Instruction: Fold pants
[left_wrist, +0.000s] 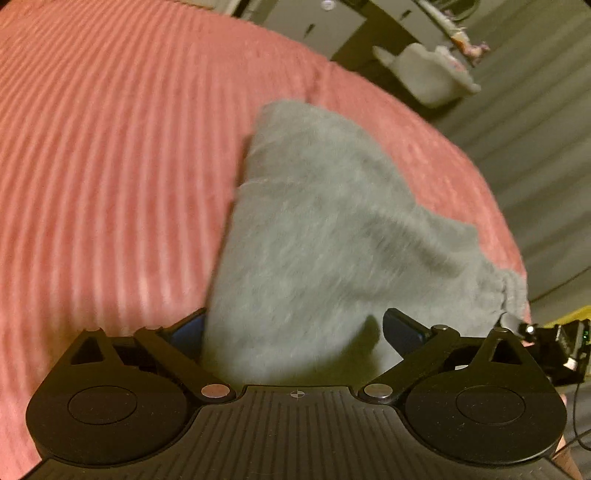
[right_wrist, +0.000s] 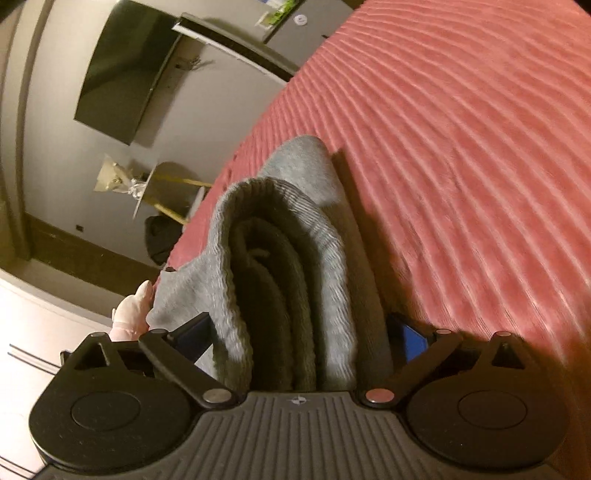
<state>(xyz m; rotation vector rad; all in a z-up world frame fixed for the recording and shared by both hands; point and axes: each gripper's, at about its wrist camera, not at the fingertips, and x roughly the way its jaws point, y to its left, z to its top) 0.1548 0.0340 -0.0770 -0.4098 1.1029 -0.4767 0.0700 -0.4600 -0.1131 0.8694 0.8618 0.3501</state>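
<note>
Grey sweatpants (left_wrist: 325, 229) lie on a pink ribbed bedspread (left_wrist: 110, 147). In the left wrist view my left gripper (left_wrist: 295, 332) has its blue-padded fingers (left_wrist: 400, 328) spread wide, with a fold of the grey cloth lying between them; the pads do not press it. In the right wrist view my right gripper (right_wrist: 303, 336) also stands wide, with the thick ribbed waistband of the pants (right_wrist: 280, 258) bunched in several layers between its fingers (right_wrist: 412, 341). The other gripper's body shows at the right edge of the left wrist view (left_wrist: 561, 347).
The bed's edge runs close by the pants (right_wrist: 207, 221). Beyond it are a wall-mounted dark screen (right_wrist: 125, 70), a small table with clutter (right_wrist: 155, 184), a white chair (left_wrist: 428, 74) and a pink soft toy (right_wrist: 129, 314).
</note>
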